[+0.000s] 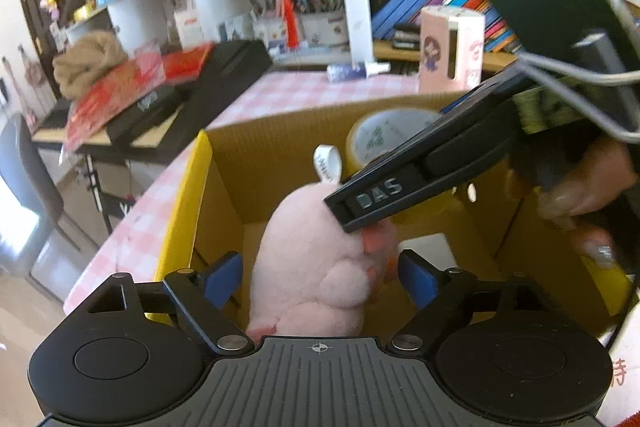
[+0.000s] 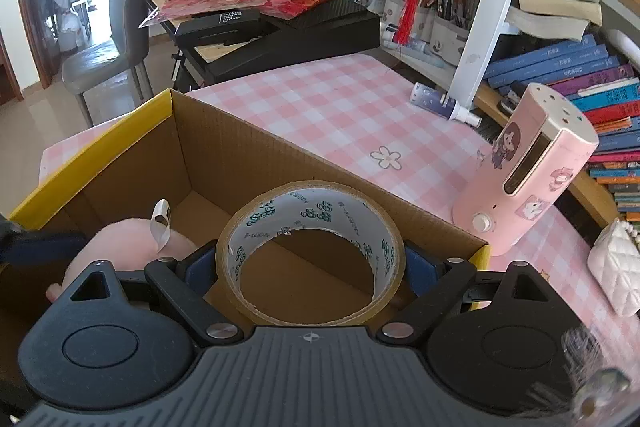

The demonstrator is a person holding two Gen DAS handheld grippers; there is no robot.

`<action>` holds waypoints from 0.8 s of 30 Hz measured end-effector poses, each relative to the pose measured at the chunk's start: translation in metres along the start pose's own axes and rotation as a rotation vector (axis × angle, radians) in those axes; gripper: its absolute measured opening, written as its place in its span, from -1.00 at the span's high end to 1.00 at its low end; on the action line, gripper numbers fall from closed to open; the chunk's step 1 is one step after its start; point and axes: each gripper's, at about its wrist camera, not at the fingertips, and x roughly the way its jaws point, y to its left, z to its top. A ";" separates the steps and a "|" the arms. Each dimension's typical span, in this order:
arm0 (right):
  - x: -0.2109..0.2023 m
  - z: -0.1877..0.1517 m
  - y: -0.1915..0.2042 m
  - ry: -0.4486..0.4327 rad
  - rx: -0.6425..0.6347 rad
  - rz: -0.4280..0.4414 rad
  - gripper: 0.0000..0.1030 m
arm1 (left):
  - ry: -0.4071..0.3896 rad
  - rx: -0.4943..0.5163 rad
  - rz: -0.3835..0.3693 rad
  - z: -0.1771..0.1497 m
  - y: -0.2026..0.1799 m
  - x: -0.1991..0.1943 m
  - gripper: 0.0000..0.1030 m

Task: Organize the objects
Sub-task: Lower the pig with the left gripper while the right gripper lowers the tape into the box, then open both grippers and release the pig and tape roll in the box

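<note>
An open cardboard box [image 2: 132, 155] with yellow outer sides stands on the pink checked table. Inside it lies a pink plush toy [image 1: 316, 263] with a white tag. My left gripper [image 1: 320, 279] is open around the toy, its blue pads a little clear of both sides. My right gripper [image 2: 312, 267] is shut on a roll of brown packing tape [image 2: 256, 223] and holds it over the box's near right part. In the left wrist view the tape roll [image 1: 380, 135] shows behind one of the right gripper's fingers [image 1: 368, 199], which hangs just above the toy.
A pink stickered cylinder [image 2: 532, 179] stands right of the box, with a white quilted purse [image 2: 616, 267] beside it and a small spray bottle [image 2: 440, 103] farther back. Bookshelves line the right side. A black keyboard [image 2: 304, 31] with red packets and a grey chair [image 2: 116, 43] stand at the back left.
</note>
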 end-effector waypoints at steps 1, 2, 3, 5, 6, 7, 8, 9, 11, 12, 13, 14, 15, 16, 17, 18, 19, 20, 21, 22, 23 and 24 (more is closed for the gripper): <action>0.001 0.000 -0.001 0.004 0.004 0.003 -0.78 | -0.009 0.005 -0.003 0.000 -0.001 -0.002 -0.70; 0.003 0.001 -0.002 0.011 0.011 0.008 -0.78 | -0.017 0.010 -0.007 0.000 -0.002 -0.003 -0.70; 0.005 0.002 -0.002 0.022 0.018 0.016 -0.78 | -0.021 0.014 -0.008 0.001 -0.003 -0.003 -0.70; 0.009 0.002 -0.005 0.056 0.034 0.046 -0.78 | -0.023 0.018 -0.008 0.000 -0.004 -0.004 -0.70; 0.012 0.002 -0.006 0.076 0.042 0.063 -0.78 | -0.023 0.018 -0.006 0.000 -0.004 -0.004 -0.70; 0.013 0.002 -0.006 0.088 0.040 0.071 -0.80 | -0.023 0.015 -0.003 -0.001 -0.003 -0.004 -0.71; 0.014 0.003 -0.005 0.097 0.030 0.069 -0.80 | -0.024 0.012 -0.002 -0.001 -0.002 -0.004 -0.71; 0.014 0.002 -0.004 0.102 0.025 0.068 -0.81 | -0.026 0.007 -0.002 -0.001 -0.002 -0.005 -0.71; 0.015 0.003 -0.002 0.103 0.019 0.066 -0.81 | -0.031 0.000 0.001 -0.001 -0.001 -0.006 -0.71; 0.015 0.002 -0.002 0.104 0.015 0.066 -0.81 | -0.033 -0.003 0.002 -0.001 -0.001 -0.008 -0.71; 0.015 0.002 -0.001 0.105 0.010 0.067 -0.80 | -0.036 -0.005 0.004 -0.002 0.000 -0.009 -0.72; 0.015 0.002 0.001 0.105 0.002 0.069 -0.79 | -0.038 -0.008 0.006 -0.002 0.000 -0.010 -0.72; 0.016 0.002 0.002 0.107 -0.006 0.071 -0.77 | -0.040 -0.010 0.008 -0.003 0.000 -0.011 -0.72; 0.016 0.001 0.003 0.109 -0.012 0.073 -0.76 | -0.042 -0.012 0.011 -0.003 0.000 -0.012 -0.72; 0.017 0.001 0.004 0.112 -0.017 0.073 -0.76 | -0.043 -0.015 0.012 -0.003 0.001 -0.013 -0.72; 0.017 0.001 0.005 0.115 -0.021 0.071 -0.76 | -0.044 -0.019 0.013 -0.004 0.002 -0.015 -0.73; 0.017 0.000 0.006 0.116 -0.024 0.067 -0.76 | -0.045 -0.023 0.014 -0.004 0.002 -0.016 -0.73; 0.016 0.000 0.008 0.112 -0.030 0.062 -0.76 | -0.047 -0.028 0.017 -0.004 0.003 -0.017 -0.73; 0.016 0.000 0.009 0.107 -0.037 0.057 -0.77 | -0.050 -0.034 0.020 -0.005 0.004 -0.018 -0.73; 0.015 0.000 0.010 0.101 -0.045 0.053 -0.77 | -0.053 -0.038 0.022 -0.005 0.005 -0.019 -0.73; 0.013 -0.001 0.011 0.096 -0.052 0.049 -0.79 | -0.055 -0.042 0.023 -0.005 0.006 -0.020 -0.73; 0.012 -0.001 0.012 0.093 -0.056 0.046 -0.81 | -0.058 -0.047 0.025 -0.006 0.007 -0.021 -0.73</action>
